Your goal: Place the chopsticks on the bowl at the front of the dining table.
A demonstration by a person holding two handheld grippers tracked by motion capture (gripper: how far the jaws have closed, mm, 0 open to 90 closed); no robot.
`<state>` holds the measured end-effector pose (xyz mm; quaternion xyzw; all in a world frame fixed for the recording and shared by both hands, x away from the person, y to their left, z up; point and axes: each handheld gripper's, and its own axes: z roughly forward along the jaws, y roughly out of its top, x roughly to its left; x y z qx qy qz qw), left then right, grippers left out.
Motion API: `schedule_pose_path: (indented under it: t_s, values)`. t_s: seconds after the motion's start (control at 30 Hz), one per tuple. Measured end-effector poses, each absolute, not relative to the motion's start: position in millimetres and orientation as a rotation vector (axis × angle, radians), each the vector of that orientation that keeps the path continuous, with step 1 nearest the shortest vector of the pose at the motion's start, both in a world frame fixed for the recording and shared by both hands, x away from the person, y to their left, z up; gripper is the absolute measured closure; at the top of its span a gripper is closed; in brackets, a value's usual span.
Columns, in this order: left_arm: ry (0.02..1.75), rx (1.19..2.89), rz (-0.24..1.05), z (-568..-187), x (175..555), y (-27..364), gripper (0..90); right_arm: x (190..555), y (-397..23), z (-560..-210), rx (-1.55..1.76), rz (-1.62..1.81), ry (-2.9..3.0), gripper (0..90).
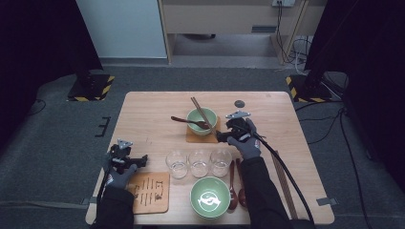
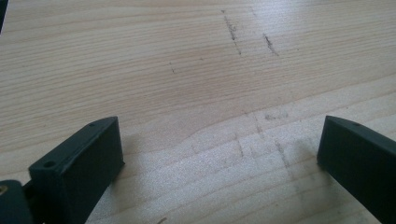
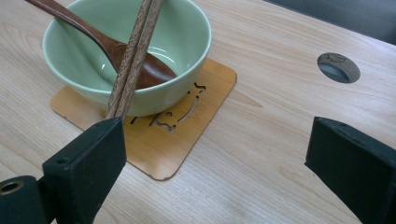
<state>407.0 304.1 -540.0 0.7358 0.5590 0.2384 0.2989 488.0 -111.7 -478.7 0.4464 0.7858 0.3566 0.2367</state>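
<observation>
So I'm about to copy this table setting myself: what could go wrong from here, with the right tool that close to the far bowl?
The right tool stands open just beside the far bowl. The chopsticks lie loose across its rim, their ends near one jaw, so a nudge could roll them off. The wooden spoon leans in the bowl and might tip out. The bowl sits on a thin wooden coaster, which may slide.

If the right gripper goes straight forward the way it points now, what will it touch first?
Probably the wooden coaster under the green bowl. The right gripper is open and aimed at its near corner, with the chopsticks by the left jaw. Depth is unclear, so it may meet the table first.
</observation>
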Motion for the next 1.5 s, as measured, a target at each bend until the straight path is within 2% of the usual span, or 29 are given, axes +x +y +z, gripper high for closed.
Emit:
schedule_pose_path:
  t_s: [1.5]
  values:
    - [1.485, 1.954, 0.633, -540.0, 407.0, 304.1, 0.0, 477.4, -92.7, -484.0, 1.114, 1.067, 2.232, 5.9]
